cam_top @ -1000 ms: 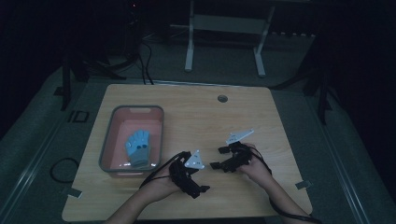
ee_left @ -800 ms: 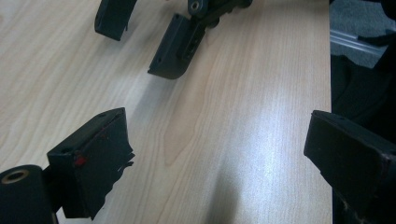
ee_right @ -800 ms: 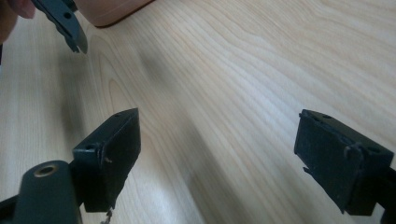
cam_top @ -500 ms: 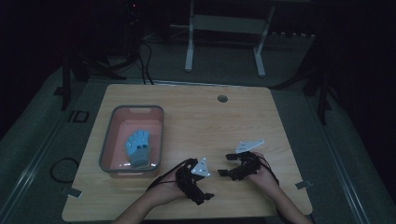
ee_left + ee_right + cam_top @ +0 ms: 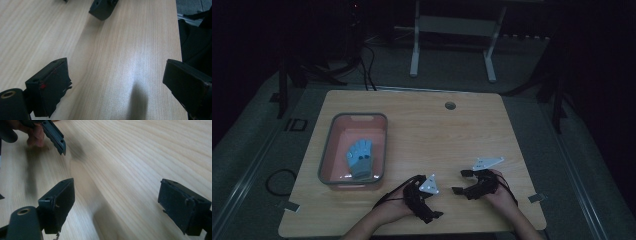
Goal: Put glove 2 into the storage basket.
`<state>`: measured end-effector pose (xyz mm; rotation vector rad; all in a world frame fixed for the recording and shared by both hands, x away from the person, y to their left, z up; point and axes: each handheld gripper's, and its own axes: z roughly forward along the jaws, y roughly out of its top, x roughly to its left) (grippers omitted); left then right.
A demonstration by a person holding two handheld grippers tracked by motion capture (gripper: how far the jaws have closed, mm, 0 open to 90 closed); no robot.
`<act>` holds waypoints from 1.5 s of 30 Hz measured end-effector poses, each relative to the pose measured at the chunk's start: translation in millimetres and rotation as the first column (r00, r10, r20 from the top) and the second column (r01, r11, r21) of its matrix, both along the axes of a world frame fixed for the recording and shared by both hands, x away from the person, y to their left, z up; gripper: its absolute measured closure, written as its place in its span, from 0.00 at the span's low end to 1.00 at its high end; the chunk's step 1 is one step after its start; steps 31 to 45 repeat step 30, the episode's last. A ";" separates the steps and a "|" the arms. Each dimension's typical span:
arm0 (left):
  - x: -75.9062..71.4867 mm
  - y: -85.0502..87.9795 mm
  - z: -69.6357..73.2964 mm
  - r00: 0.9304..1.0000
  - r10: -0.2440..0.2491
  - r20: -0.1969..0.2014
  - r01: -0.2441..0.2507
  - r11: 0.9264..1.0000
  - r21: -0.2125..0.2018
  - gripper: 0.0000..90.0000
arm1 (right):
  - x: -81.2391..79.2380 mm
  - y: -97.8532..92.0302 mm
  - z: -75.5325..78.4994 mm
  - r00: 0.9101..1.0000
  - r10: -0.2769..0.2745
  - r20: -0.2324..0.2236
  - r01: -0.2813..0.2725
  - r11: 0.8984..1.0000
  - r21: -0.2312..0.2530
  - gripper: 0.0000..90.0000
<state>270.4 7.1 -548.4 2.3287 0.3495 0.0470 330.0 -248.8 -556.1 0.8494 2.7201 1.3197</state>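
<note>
Both your grippers sit near the table's (image 5: 412, 125) front edge with jaws spread wide and empty. The blue glove (image 5: 360, 157) lies in the pink tub (image 5: 354, 118) by the left edge. Your left gripper (image 5: 424, 192) is nearer it than your right gripper (image 5: 464, 181), and its fingers point toward the far edge.

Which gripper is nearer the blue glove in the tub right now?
Left. The left gripper sits just right of the tub that holds the blue glove, near the table's front edge. The right gripper lies farther right, beyond the left one. Both are open and empty.
</note>
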 end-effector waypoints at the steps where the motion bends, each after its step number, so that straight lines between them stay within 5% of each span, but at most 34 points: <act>1: -0.7 -0.7 -2.2 1.000 0.000 0.005 0.000 1.000 0.005 0.08 | -1.1 -1.5 -0.4 1.000 -0.003 0.002 0.003 1.000 -0.006 0.16; 7: -4.6 -1.2 -11.6 0.999 -0.020 0.041 0.018 0.999 0.036 0.08 | -7.9 -11.2 -2.5 1.000 -0.025 0.012 0.025 1.000 0.003 0.16; 20: -5.7 12.5 -9.6 0.998 0.028 0.060 -0.024 0.997 -0.078 0.08 | -10.8 -22.8 -4.1 0.997 -0.067 0.045 0.067 0.998 0.003 0.16; 45: -7.1 12.1 -11.7 0.997 0.030 0.068 -0.025 0.997 -0.072 0.08 | -9.5 -23.6 -4.2 0.996 -0.071 0.044 0.071 0.997 0.008 0.16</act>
